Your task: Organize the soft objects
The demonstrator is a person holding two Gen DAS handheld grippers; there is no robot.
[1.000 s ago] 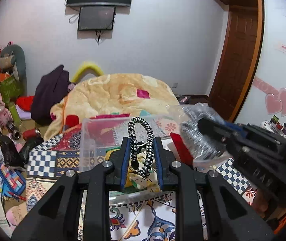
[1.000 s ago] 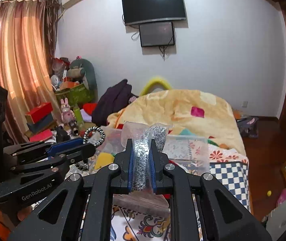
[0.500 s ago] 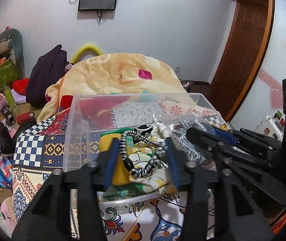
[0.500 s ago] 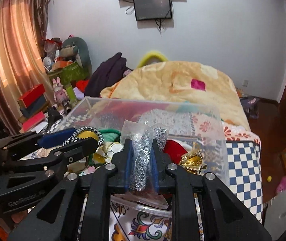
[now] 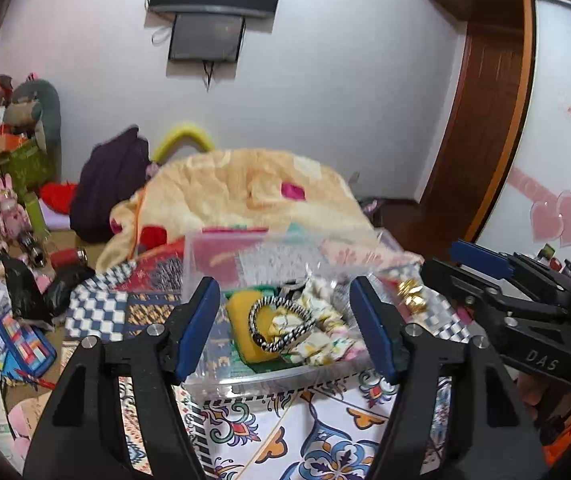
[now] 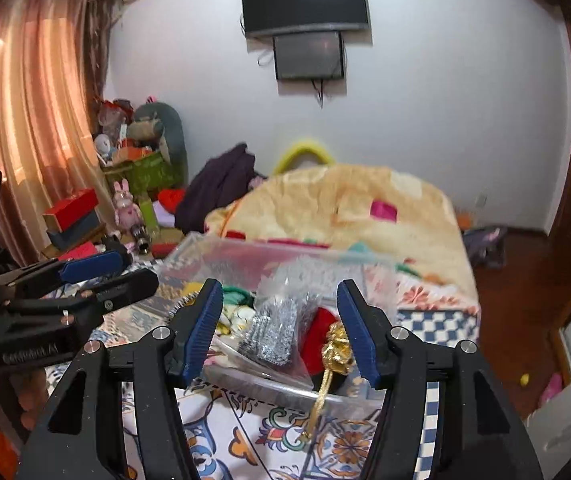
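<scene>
Both tools, left (image 5: 285, 330) and right (image 6: 279, 330), are now gaping empty, cord (image 5: 279, 326) and bag (image 6: 275, 330) just released into the bin (image 5: 205, 264) at 12 o'clock.

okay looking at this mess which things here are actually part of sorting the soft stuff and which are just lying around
Part of the job:
- clear plastic storage bin
- black-and-white braided cord loop
- clear bag of silver tinsel
- yellow sponge
- gold tassel ornament
- both open grippers, left and right

Lying about:
- peach blanket
- dark purple garment
- pink rabbit figure
- wall-mounted screen
</scene>
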